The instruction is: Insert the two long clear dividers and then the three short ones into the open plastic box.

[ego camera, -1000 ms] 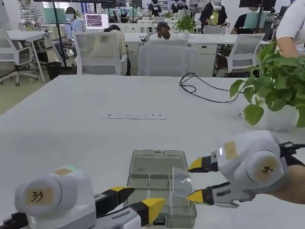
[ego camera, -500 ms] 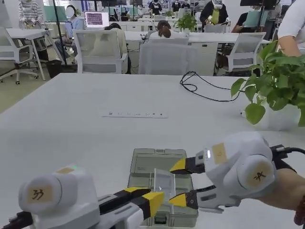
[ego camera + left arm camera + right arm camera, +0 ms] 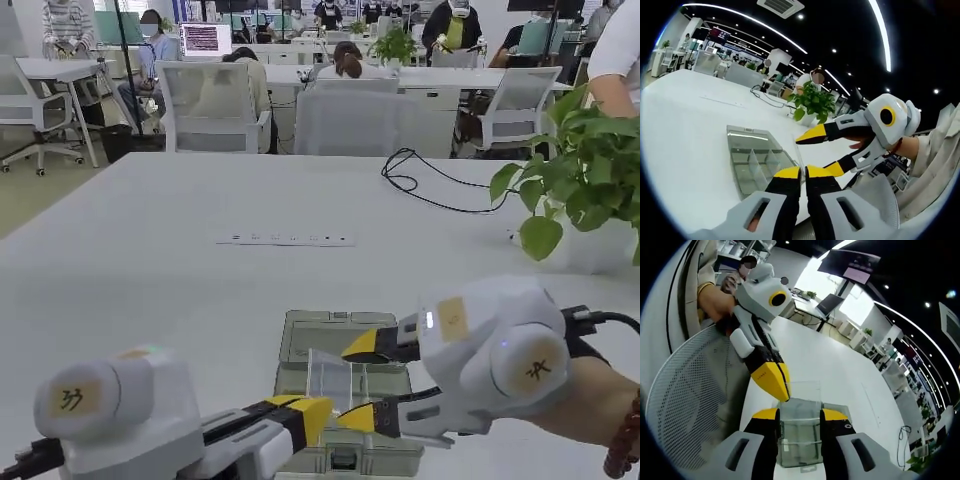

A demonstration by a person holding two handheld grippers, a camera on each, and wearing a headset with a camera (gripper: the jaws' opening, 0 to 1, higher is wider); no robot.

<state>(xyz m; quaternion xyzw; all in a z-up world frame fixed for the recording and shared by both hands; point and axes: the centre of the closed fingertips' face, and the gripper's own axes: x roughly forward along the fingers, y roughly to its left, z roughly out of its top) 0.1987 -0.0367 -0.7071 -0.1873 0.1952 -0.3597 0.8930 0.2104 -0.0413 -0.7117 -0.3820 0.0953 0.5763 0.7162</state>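
Note:
A grey open plastic box [image 3: 340, 335] lies on the white table with clear dividers standing in it; it also appears as the box [image 3: 752, 160] and the box [image 3: 800, 450]. Just above it my right gripper [image 3: 358, 382] is shut on a clear divider [image 3: 333, 375], which spans the gap between its yellow jaws. In the right gripper view the divider [image 3: 800, 395] stands upright between the right gripper [image 3: 799, 415]. My left gripper [image 3: 310, 410] is shut, its tips pinching the divider's near corner. The left gripper [image 3: 782, 390] comes in from the left; the left gripper [image 3: 803, 172] faces the right gripper [image 3: 822, 150].
A white power strip [image 3: 285, 240] lies mid-table. A black cable [image 3: 420, 185] loops at the far right, and a potted plant [image 3: 590, 190] stands on the right edge. White chairs [image 3: 215, 110] line the table's far side, with people at desks beyond.
The right gripper has carried the divider leftward, over the box. The left gripper's jaws, apart one second ago, have shut at the divider's corner.

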